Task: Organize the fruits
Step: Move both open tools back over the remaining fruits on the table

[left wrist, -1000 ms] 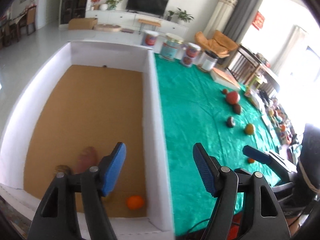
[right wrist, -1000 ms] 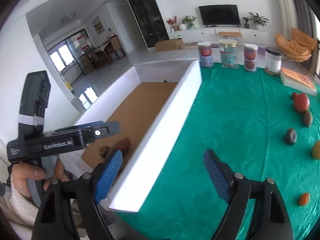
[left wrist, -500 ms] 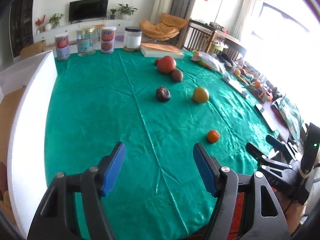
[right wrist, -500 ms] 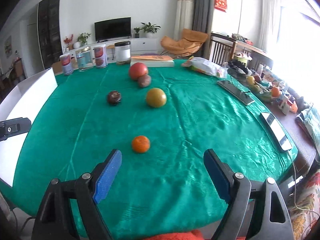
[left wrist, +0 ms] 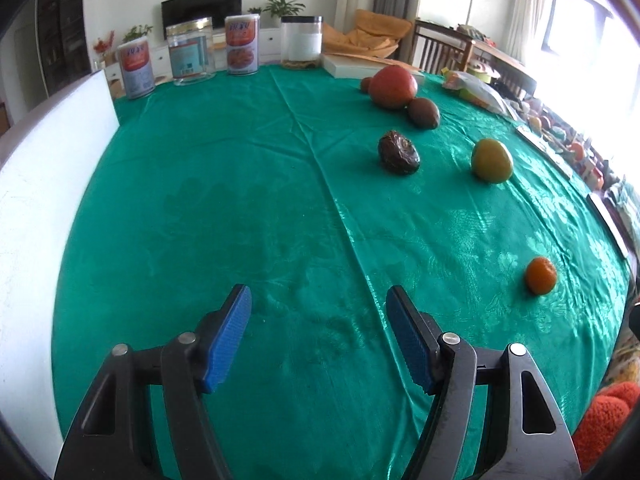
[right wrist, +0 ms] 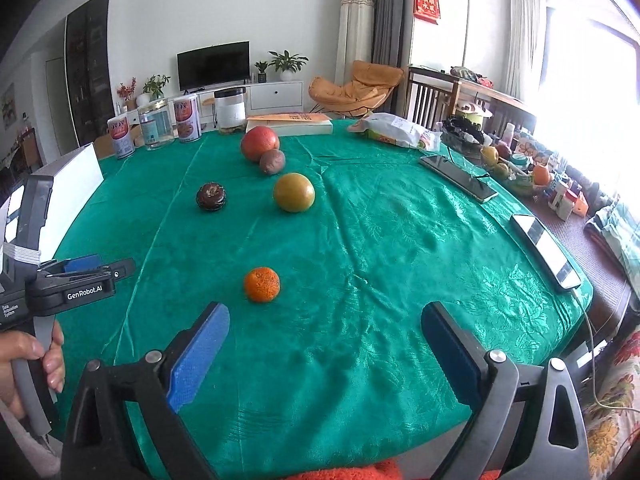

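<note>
Grippers swung to green tablecloth (left wrist: 248, 184).

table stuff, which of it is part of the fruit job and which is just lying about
Job: mandarin, yellow fruit, dark fruit, brown fruit, red fruit, white box.

Lying about: tins, jars, book, phones, snack bag.

On the desk (right wrist: 380, 240), a tangerine (right wrist: 262, 284) lies nearest; behind it sit a round fruit (right wrist: 294, 192) and, to its left, a wrinkled fruit (right wrist: 211, 196). Jars (right wrist: 186, 119) line the far edge, and a box (right wrist: 68, 192) stands at left.
</note>
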Motion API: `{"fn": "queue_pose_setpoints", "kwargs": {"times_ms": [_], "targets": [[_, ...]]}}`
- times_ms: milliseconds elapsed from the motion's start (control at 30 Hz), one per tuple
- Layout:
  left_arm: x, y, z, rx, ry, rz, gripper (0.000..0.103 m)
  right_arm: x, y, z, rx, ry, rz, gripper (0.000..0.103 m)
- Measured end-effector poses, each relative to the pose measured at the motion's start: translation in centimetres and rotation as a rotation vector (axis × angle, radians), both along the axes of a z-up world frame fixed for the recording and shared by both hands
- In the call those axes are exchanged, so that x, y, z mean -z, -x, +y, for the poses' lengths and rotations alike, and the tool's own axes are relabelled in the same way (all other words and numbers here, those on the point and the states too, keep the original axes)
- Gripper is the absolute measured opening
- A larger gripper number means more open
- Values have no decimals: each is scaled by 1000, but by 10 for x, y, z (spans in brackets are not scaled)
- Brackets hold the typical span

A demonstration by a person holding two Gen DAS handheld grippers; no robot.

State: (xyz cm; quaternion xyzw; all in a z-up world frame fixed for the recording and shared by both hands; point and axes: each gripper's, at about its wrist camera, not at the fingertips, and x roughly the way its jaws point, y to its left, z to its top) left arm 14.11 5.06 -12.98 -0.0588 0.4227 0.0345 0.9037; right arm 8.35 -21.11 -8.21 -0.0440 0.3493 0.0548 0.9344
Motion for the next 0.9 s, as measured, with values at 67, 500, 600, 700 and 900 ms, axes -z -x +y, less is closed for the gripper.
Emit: {"fn": "queue_pose_setpoints", "kwargs": {"times_ms": [67,500,600,700,900], "targets": [[4,-1,-1,7,-2,10,72,2,-2,-4,5,-18,12,96],[5,-3,-4,34,16,15,84,5,-6,-6,17,-25,43,96],[6,-5,-11,37,-31,32,85,4,-6,-8,17,-33,43,96],[8,-7,-16,45,-66,46,88,4,-5,-10,15,-47,43,96],[8,-7,-14,48,-64,47,89,3,-4,-11,3,-62,38,96]]}}
